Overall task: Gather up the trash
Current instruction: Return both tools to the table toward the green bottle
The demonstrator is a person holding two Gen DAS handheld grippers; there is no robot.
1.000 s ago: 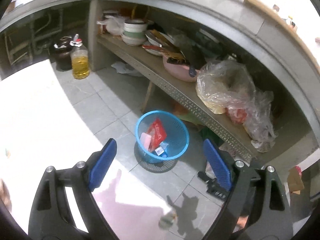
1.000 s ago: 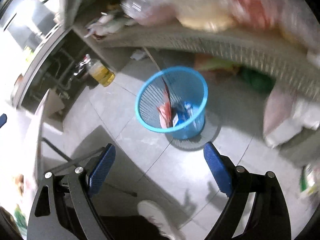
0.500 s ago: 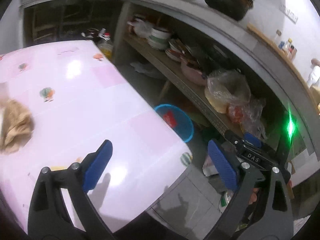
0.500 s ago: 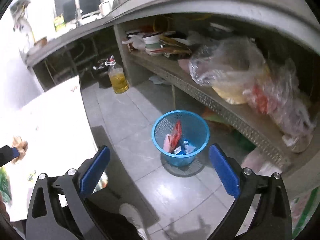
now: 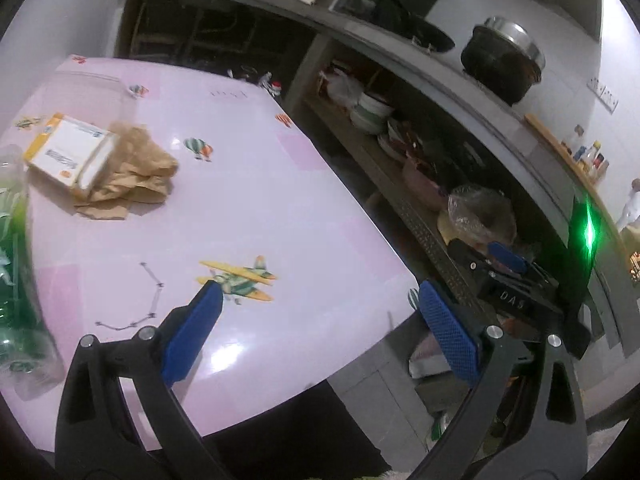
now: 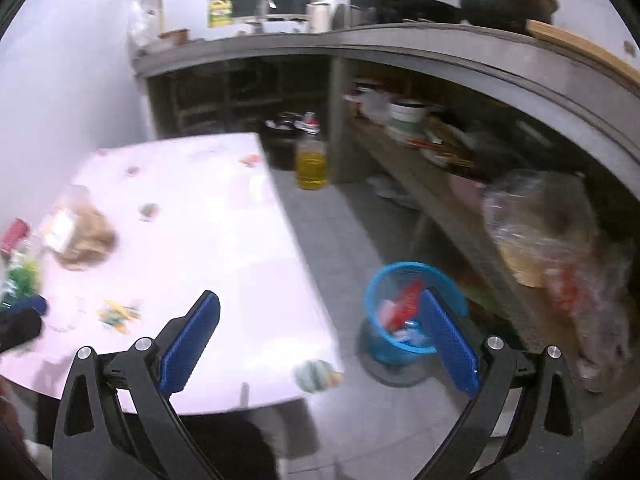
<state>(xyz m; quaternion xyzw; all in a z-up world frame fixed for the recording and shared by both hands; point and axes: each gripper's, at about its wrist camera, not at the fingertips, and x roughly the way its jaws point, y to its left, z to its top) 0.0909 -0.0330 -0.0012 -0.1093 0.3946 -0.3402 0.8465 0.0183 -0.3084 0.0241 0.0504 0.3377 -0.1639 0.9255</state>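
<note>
My left gripper (image 5: pixel 320 320) is open and empty over the near right part of the pink table (image 5: pixel 256 208). Far left on that table lie a white and orange box (image 5: pixel 66 152) and crumpled brown paper (image 5: pixel 136 172); a green plastic bottle (image 5: pixel 16 264) sits at the left edge. My right gripper (image 6: pixel 320 332) is open and empty, above the table's right edge. Past its right finger, on the floor, stands the blue basket (image 6: pixel 404 312) with red and white wrappers inside. The brown paper (image 6: pixel 86 240) and box (image 6: pixel 60 226) appear blurred at the table's left in the right wrist view.
A concrete counter runs along the right with a crowded shelf (image 6: pixel 432 196) of bowls and a plastic bag (image 6: pixel 552 232). A bottle of yellow oil (image 6: pixel 311 160) stands on the floor beyond the table. The other gripper's body (image 5: pixel 516 296) shows at right in the left wrist view.
Both grippers swung away from the blue basket toward the table and rose. The left view went from floor and basket to the tabletop; the right view now takes in table and basket.
</note>
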